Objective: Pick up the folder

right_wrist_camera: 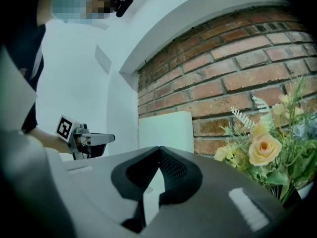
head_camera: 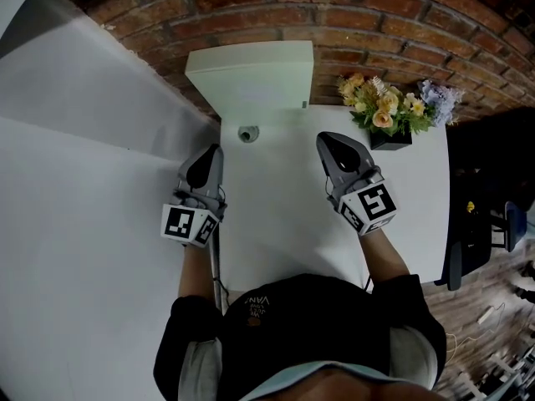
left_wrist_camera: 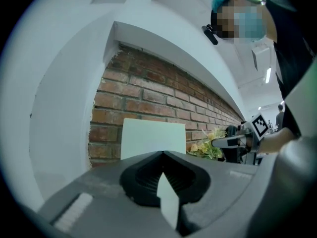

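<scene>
The left gripper (head_camera: 214,150) and the right gripper (head_camera: 323,139) hang side by side over the table (head_camera: 284,241), both pointing at the brick wall (head_camera: 401,23) behind its far edge. The folder (head_camera: 251,78) stands ahead of them against that wall, nearer the left gripper's line than the right's. A small round object (head_camera: 247,133) lies on the table just before the folder, between the two tips. The flower pot (head_camera: 389,115) sits ahead and to the right of the right gripper, close to the wall
</scene>
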Action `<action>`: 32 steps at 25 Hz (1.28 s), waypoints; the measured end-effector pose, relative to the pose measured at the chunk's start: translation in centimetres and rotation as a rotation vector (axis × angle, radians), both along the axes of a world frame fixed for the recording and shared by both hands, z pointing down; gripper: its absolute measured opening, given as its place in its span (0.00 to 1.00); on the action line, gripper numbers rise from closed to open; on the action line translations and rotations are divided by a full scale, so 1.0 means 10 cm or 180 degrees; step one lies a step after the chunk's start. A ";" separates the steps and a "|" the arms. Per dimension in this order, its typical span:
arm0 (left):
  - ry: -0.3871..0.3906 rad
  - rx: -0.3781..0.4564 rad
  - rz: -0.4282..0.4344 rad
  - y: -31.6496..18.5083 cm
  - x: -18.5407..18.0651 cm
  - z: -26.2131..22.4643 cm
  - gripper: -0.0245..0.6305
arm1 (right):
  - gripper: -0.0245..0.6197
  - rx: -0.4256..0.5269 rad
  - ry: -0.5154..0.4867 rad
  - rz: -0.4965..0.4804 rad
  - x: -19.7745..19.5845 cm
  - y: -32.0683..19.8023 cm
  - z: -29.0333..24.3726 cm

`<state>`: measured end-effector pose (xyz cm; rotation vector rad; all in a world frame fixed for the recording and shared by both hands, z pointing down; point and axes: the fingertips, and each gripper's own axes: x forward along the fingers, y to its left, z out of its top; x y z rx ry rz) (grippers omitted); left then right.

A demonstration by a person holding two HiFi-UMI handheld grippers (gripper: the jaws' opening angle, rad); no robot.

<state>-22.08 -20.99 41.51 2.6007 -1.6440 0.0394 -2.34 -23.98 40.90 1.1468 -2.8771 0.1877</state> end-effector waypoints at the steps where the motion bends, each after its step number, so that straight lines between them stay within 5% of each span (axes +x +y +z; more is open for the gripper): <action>1: -0.0002 -0.0002 -0.0005 -0.04 -0.02 0.01 0.04 | 0.04 -0.0019 0.0011 0.0005 -0.01 -0.03 0.03; 26: -0.0295 0.0090 -0.0078 -0.87 -0.38 0.21 0.06 | 0.22 -0.0212 0.0113 0.0094 -0.18 -0.74 0.41; 32: -0.0309 0.0051 -0.0071 -0.95 -0.41 0.27 0.16 | 0.30 -0.0260 0.0109 0.0095 -0.21 -0.85 0.47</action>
